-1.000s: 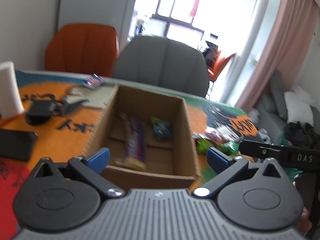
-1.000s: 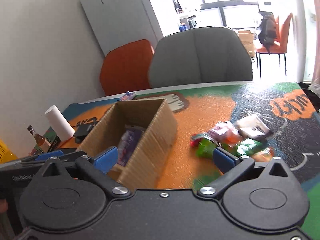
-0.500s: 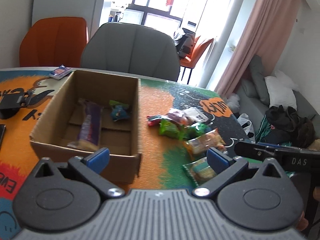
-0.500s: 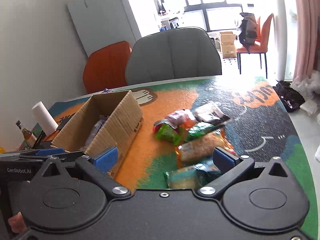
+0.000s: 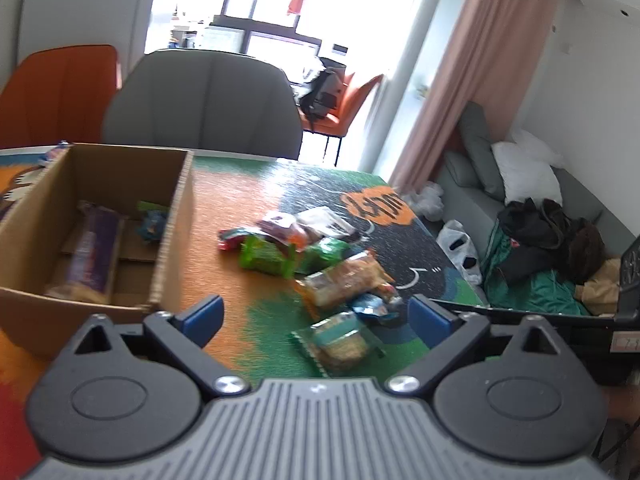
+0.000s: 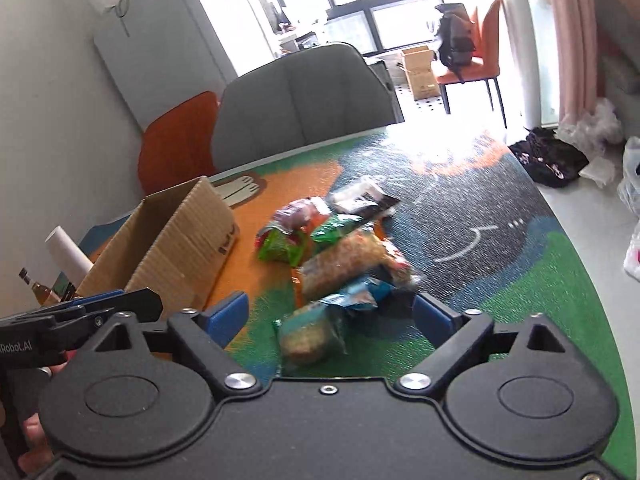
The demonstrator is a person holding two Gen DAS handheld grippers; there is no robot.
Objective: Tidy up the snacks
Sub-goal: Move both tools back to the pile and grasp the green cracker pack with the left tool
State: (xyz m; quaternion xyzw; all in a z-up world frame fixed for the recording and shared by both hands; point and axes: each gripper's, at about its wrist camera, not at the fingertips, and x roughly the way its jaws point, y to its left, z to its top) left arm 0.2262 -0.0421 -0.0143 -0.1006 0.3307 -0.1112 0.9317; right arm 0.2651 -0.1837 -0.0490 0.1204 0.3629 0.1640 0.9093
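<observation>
Reaching for the nearest teal-and-tan crinkly snack packet [image 6: 310, 330] at the near edge of the bench [image 6: 540, 280], the right gripper [image 6: 330, 314], fingers spread wide and empty, should straddle it squarely, pinch its middle, then lift toward the open brown cardboard box [image 6: 176, 240] on the left

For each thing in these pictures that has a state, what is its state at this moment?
cardboard box: open on top, upright, two snacks inside.
purple packet: lying flat in the box.
snack pile: loose on the table, outside the box.
nearest snack bag: lying flat between the right fingers, not gripped.
left gripper: open, holding nothing.
right gripper: open, holding nothing.
paper roll: standing upright.
</observation>
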